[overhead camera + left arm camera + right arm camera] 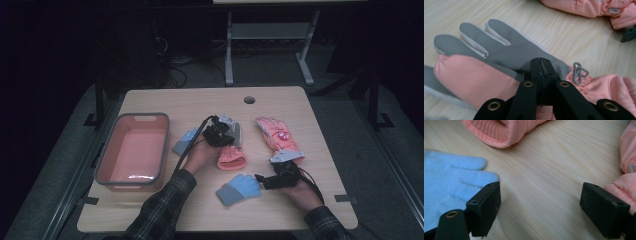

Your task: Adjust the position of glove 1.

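A pink glove with a grey palm (506,52) lies flat on the table, its cuff (231,160) toward the person. My left gripper (541,62) is shut, its tips together against the grey palm beside a small grey clip (579,72); I see no fabric between them. In the high view the left gripper (225,136) sits over that glove. My right gripper (540,195) stands open over bare wood, with a light blue knit glove (451,182) at its left jaw and a second pink glove (624,187) at its right jaw. In the high view the right gripper (261,179) is next to the blue glove (239,189).
A pink bin with a grey rim (132,147) stands at the table's left. Another blue glove (185,142) lies between the bin and my left hand. The second pink glove (276,134) lies right of centre. A round hole (249,100) marks the far edge.
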Demonstrator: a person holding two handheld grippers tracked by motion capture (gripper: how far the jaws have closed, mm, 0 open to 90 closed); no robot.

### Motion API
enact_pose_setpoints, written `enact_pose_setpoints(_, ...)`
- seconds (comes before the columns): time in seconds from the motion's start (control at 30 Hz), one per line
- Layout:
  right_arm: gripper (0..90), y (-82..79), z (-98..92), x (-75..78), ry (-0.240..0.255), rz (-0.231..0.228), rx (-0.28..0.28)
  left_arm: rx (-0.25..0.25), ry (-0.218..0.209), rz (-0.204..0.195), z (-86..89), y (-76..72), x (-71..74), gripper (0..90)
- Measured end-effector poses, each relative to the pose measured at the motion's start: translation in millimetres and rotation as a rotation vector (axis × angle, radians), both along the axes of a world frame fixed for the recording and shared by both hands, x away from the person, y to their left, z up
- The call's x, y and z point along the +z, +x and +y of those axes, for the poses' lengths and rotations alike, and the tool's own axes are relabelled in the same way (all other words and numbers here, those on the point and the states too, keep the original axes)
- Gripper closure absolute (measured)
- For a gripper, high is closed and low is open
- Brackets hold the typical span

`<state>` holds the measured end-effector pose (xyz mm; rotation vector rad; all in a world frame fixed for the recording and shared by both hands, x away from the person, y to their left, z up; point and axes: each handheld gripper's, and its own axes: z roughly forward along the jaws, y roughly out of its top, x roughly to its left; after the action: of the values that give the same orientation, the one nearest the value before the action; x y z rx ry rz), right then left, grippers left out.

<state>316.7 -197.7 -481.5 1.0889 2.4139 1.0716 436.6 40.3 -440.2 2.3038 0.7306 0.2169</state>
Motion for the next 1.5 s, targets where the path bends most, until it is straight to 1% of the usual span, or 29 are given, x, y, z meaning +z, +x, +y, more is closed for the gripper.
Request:
enact_pose_setpoints(0.03,16.4,-0.1,0.0,0.1,0.000,0.002,0.000,0.006,-0.010,0.004,-3.5,0.3,-0.4,89.6)
enact_pose_setpoints(0.1,16.4,-0.1,-0.1,0.1,-0.001,0.001,0.000,-0.013,0.004,0.000,-12.5,3.4,0.2,89.5)
enact_pose_setpoints(0.17,16.4,0.1,-0.2,0.1,-0.002,-0.002,0.001,-0.012,-0.012,0.000,-20.4,5.0,-0.7,89.6)
enact_pose_setpoints(0.3,16.4,0.1,-0.1,0.0,-0.003,-0.003,0.003,-0.036,0.002,0.004,-32.1,8.7,-0.2,89.6)
enact_pose_setpoints(0.33,16.4,0.2,-0.2,-0.1,-0.003,-0.005,0.004,-0.031,-0.007,0.005,-35.9,8.8,-0.7,89.5)
enact_pose_setpoints(0.4,16.4,0.2,-0.2,-0.1,-0.003,-0.005,0.005,-0.035,-0.005,0.005,-38.9,9.7,-0.7,89.5)
enact_pose_setpoints(0.43,16.4,0.1,-0.1,-0.1,-0.002,-0.003,0.004,-0.045,0.001,0.003,-44.1,11.0,-0.1,89.5)
enact_pose_setpoints(0.6,16.4,0.1,0.0,-0.3,0.001,-0.003,0.004,-0.058,-0.004,0.002,-52.4,12.3,-0.4,89.5)
enact_pose_setpoints(0.73,16.4,0.0,0.1,-0.3,0.001,-0.001,0.004,-0.057,-0.010,-0.001,-48.2,11.4,4.0,89.5)
enact_pose_setpoints(0.8,16.4,0.1,0.0,-0.1,0.000,-0.004,0.004,-0.037,-0.024,-0.012,-40.6,10.0,9.4,89.5)
enact_pose_setpoints(0.83,16.4,0.3,0.0,-0.3,0.002,-0.005,0.006,-0.019,-0.042,-0.018,-34.7,9.3,12.3,89.5)
enact_pose_setpoints(0.87,16.4,0.2,-0.1,-0.1,-0.001,-0.004,0.004,0.000,-0.038,-0.030,-24.2,9.2,16.3,89.5)
enact_pose_setpoints(0.9,16.4,0.1,0.1,-0.3,0.001,-0.003,0.004,0.013,-0.044,-0.032,-18.0,9.0,18.0,89.5)
enact_pose_setpoints(0.93,16.4,0.2,0.0,-0.3,0.001,-0.005,0.005,0.018,-0.035,-0.042,-10.6,9.4,19.8,89.5)
enact_pose_setpoints(0.97,16.4,0.0,0.2,-0.2,0.003,-0.003,0.003,0.035,-0.031,-0.049,-3.6,9.4,21.1,89.5)
enact_pose_setpoints(1.0,16.4,0.0,0.2,-0.2,0.003,-0.003,0.003,0.035,-0.031,-0.049,-3.6,9.4,21.1,89.5)
enact_pose_setpoints(1.07,16.4,0.1,0.0,-0.1,0.000,-0.004,0.004,0.069,-0.025,-0.056,10.4,9.4,22.3,89.5)
enact_pose_setpoints(1.1,16.4,-0.1,0.1,0.0,0.000,-0.001,0.003,0.112,-0.023,-0.054,23.5,9.0,21.8,89.5)
enact_pose_setpoints(1.13,16.4,-0.1,0.1,0.0,0.000,-0.001,0.003,0.138,-0.031,-0.052,28.9,8.7,20.9,89.5)
enact_pose_setpoints(1.17,16.4,0.0,0.1,-0.1,0.000,-0.001,0.003,0.151,-0.029,-0.050,34.8,8.9,20.2,89.5)
enact_pose_setpoints(1.2,16.4,0.0,0.1,-0.1,0.000,-0.001,0.003,0.151,-0.029,-0.050,34.8,8.9,20.2,89.5)
enact_pose_setpoints(1.23,16.4,0.0,0.1,-0.1,0.000,-0.001,0.003,0.175,-0.024,-0.045,44.9,9.0,17.6,89.5)
enact_pose_setpoints(1.27,16.4,-0.1,0.1,0.0,0.000,-0.001,0.003,0.175,-0.024,-0.045,44.9,9.0,17.6,89.5)
enact_pose_setpoints(1.3,16.4,0.0,0.1,-0.1,0.000,-0.001,0.003,0.208,-0.023,-0.045,51.6,8.2,13.4,89.5)
enact_pose_setpoints(1.37,16.4,0.0,0.0,-0.1,-0.002,-0.002,0.004,0.214,-0.015,-0.046,54.8,8.4,11.5,89.5)
enact_pose_setpoints(1.43,16.4,0.1,0.0,-0.1,-0.002,-0.002,0.004,0.242,-0.002,-0.043,62.4,9.0,5.8,89.5)
enact_pose_setpoints(1.47,16.4,0.1,0.0,-0.1,-0.002,-0.002,0.004,0.242,-0.002,-0.043,62.4,9.0,5.8,89.5)
enact_pose_setpoints(1.5,16.4,0.0,0.0,-0.1,-0.002,-0.002,0.004,0.256,0.000,-0.042,66.3,10.0,2.7,89.5)
